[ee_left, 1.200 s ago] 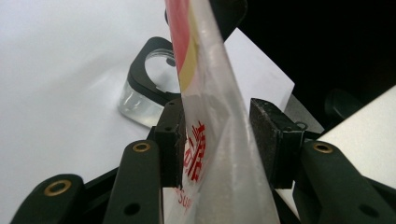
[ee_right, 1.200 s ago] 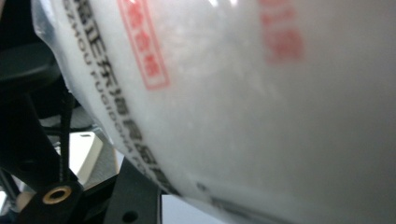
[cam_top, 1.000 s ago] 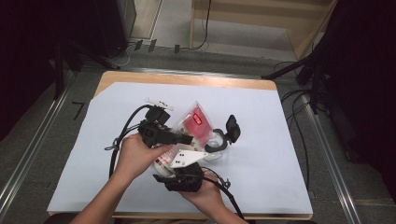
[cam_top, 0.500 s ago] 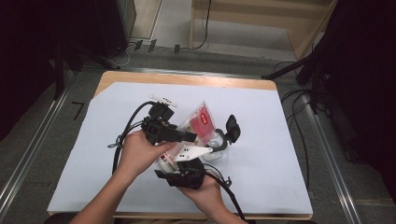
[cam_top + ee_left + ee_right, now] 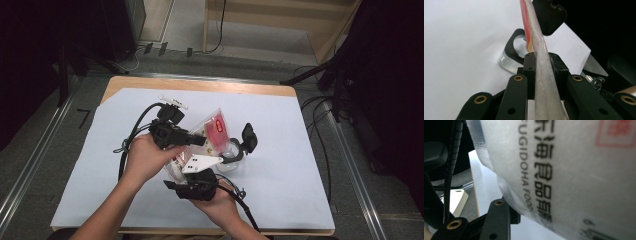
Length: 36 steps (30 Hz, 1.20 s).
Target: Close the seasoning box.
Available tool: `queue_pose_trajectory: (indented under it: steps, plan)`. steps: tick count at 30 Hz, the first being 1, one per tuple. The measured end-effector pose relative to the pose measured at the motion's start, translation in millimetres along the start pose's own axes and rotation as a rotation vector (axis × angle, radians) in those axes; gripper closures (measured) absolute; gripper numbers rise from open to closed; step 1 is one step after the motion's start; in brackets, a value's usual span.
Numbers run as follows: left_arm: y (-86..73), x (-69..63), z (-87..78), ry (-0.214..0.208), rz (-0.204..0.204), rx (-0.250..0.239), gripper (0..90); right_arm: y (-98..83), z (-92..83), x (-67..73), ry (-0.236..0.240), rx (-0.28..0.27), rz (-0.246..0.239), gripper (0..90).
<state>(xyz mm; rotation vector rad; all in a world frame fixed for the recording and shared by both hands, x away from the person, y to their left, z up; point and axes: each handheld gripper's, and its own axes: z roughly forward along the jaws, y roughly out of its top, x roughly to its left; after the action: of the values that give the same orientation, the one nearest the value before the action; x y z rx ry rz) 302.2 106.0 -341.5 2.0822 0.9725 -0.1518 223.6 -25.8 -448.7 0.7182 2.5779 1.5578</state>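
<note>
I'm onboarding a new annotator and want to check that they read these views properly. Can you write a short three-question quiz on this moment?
1. True or false: the left tongs are shut on the clear food pouch.
2. What covers the table? A) a white sheet B) a green mat C) bare metal
3. Fill in: the pouch's printed patch is ___ in colour.

Key
1. True: in the left gripper view the jaws clamp the pouch's edge.
2. A: the white sheet leaves wood showing along the far edge.
3. Red. The black-lidded clear container stands beyond the pouch.
</note>
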Motion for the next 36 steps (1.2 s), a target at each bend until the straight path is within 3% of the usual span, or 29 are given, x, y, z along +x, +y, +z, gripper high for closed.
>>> queue_pose_trajectory:
  steps: [5, 11, 20, 25, 34, 36]
  plan:
    - [4.4, 1.0, -2.2, 0.025, 0.009, 0.008, 78.8, 8.9, 1.8, -4.1, -0.003, 0.022, 0.026, 60.6]
    - [-1.2, 4.5, -1.0, 0.001, 0.013, -0.003, 77.8, 6.3, 2.2, 0.3, -0.016, 0.046, -0.019, 60.9]
    - [-0.5, 1.5, 7.6, 0.008, 0.028, -0.008, 75.1, 2.9, 2.6, -3.8, 0.012, 0.038, 0.006, 60.9]
    - [-0.2, 0.4, 9.3, 0.012, 0.033, -0.019, 74.4, 2.4, 2.1, -1.6, -0.001, 0.051, -0.020, 62.3]
    - [0.4, 1.3, 10.0, 0.015, 0.039, -0.028, 72.8, 3.8, 2.2, -4.1, 0.008, 0.036, 0.003, 62.8]
    - [0.8, 1.2, 9.8, 0.019, 0.038, -0.028, 71.5, 5.6, 1.1, -4.4, 0.012, 0.029, 0.036, 62.9]
